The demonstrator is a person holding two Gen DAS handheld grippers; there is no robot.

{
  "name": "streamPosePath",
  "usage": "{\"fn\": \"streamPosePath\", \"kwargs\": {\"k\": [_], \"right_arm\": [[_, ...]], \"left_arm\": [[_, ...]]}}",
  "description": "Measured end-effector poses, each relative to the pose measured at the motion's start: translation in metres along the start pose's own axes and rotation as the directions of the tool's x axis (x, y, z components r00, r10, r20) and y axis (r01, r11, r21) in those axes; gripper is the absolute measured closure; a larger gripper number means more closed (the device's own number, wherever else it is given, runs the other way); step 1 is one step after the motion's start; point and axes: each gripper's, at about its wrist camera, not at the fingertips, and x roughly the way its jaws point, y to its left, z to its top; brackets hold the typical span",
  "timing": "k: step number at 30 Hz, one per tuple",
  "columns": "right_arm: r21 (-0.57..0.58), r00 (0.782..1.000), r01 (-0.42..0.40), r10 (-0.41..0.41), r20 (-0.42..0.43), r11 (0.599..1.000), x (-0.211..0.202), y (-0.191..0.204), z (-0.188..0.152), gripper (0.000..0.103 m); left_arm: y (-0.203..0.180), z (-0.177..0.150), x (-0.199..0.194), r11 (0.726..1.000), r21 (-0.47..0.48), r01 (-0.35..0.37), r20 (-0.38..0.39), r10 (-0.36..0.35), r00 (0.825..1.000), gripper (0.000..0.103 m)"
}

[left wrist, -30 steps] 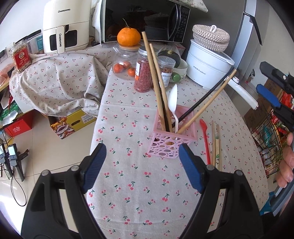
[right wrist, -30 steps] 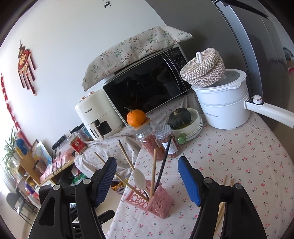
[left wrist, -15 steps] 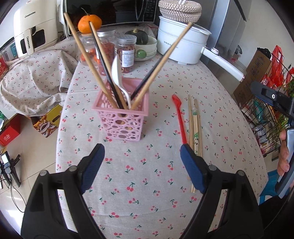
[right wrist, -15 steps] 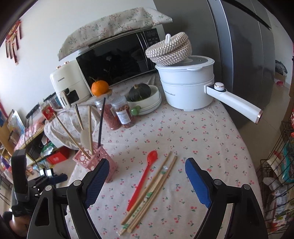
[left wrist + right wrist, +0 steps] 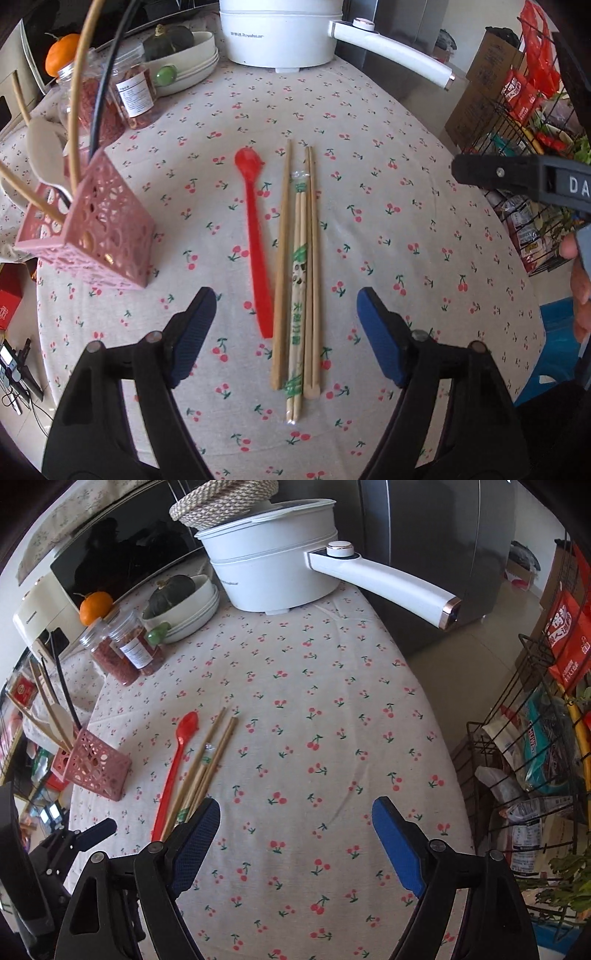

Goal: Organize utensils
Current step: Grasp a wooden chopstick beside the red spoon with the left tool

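Both claws are seen unclenched and empty above a cherry-print tabletop (image 5: 406, 192) where utensils wait to be sorted. In the left wrist view the left claw (image 5: 286, 334), whose jaws have just been closing a little with nothing pressed between them, is poised over the near ends of a red spoon (image 5: 255, 236) and a row of chopsticks (image 5: 301, 266) lying side by side at the centre of the frame. A pink basket (image 5: 107, 236), already stocked with upright utensils, stands at the left edge, near the spoon but apart from it. In the right wrist view the right claw (image 5: 295, 834) hangs spread wide over bare cloth, with the same spoon and chopsticks at lower left, just beside its left pad.

Trouble is judged most likely at the pick-up: the pieces lie so tightly packed that several may be caught together, or one pinched askew and dropped. The thin chopsticks could be rolled away by a glancing pad, and the light basket could be tipped by an awkward insertion among the tall sticks already leaning in it.
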Motion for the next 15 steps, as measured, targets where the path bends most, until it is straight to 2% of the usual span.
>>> {"fn": "streamPosePath", "kwargs": {"k": [4,7,10,15], "right_arm": [[0.007,1.0,0.009,-0.009,-0.023,1.0,0.007,-0.012,0.005,0.017],[0.012,1.0,-0.009,0.009,-0.026,1.0,0.009,-0.015,0.008,0.017],[0.013,0.999,-0.032,0.032,-0.028,0.999,0.011,-0.013,0.012,0.017],[0.016,0.998,-0.048,0.048,-0.029,0.999,0.014,-0.012,0.016,0.017]], "left_arm": [[0.004,0.03,0.027,0.996,-0.075,0.037,-0.037,-0.04,0.999,0.074],[0.001,0.048,0.042,0.997,-0.072,0.026,-0.027,-0.029,0.999,0.085],[-0.001,0.059,0.058,0.997,-0.08,-0.012,-0.041,0.009,0.999,0.091],[0.007,0.071,0.074,0.994,-0.1,-0.034,-0.075,0.027,0.997,0.092]]}}
